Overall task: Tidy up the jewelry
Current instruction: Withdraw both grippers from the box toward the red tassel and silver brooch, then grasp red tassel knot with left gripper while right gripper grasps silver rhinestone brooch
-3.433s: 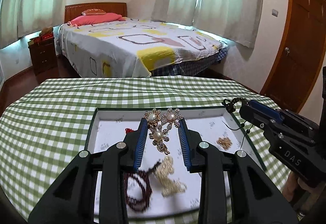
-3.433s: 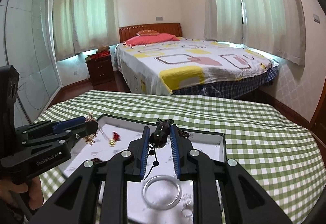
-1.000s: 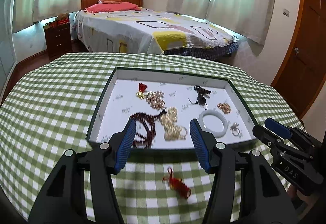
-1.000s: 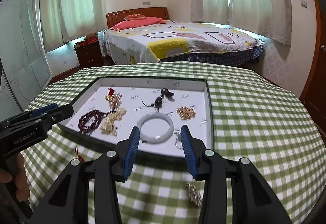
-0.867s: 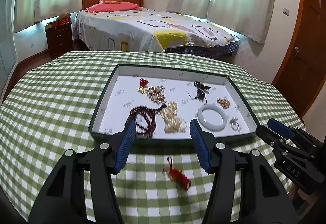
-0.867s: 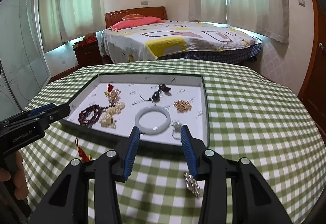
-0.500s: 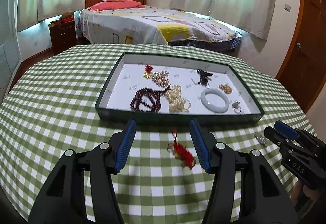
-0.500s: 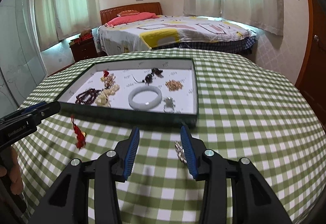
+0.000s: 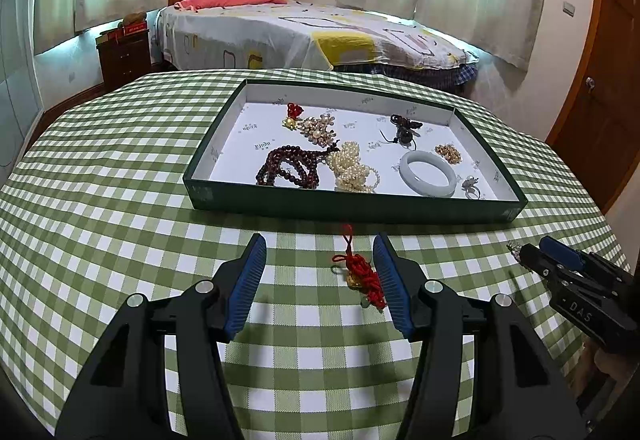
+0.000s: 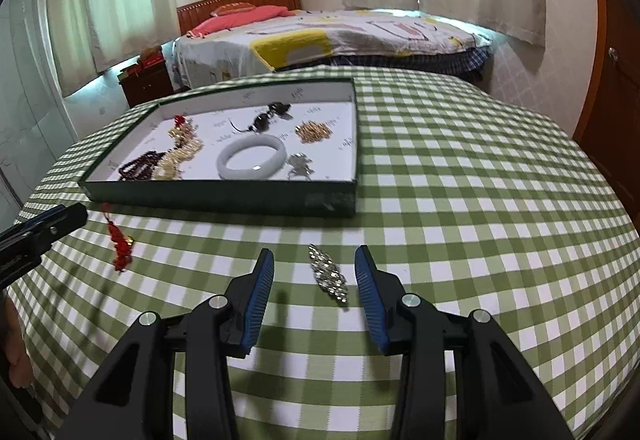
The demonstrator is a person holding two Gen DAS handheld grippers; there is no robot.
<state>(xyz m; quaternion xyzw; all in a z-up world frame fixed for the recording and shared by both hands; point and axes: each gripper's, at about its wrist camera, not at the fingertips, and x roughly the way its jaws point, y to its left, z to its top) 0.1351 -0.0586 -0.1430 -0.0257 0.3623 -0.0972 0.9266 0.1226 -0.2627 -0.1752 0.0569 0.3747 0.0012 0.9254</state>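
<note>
A dark green tray [image 9: 352, 206] with a white floor stands on the checked table and holds several pieces of jewelry: dark bead strands [image 9: 290, 170], pearls [image 9: 354, 170], a jade bangle [image 9: 428, 173]. The tray also shows in the right wrist view [image 10: 224, 196]. A red tassel charm [image 9: 360, 274] lies on the cloth in front of the tray, between the open jaws of my left gripper [image 9: 320, 268], close to the right finger. A silver rhinestone piece [image 10: 329, 274] lies on the cloth between the open jaws of my right gripper [image 10: 314, 274]. Both grippers are empty.
The round table has a green checked cloth [image 9: 100, 200]. A bed [image 9: 304, 36] stands behind the table, a nightstand [image 9: 124, 56] to its left and a wooden door [image 9: 600, 100] at the right. My right gripper shows at the right edge of the left wrist view [image 9: 560, 268].
Both grippers let go of their pieces in the tray, then drew back over the near edge and came down toward the cloth. The tassel and the silver piece now lie between the jaws.
</note>
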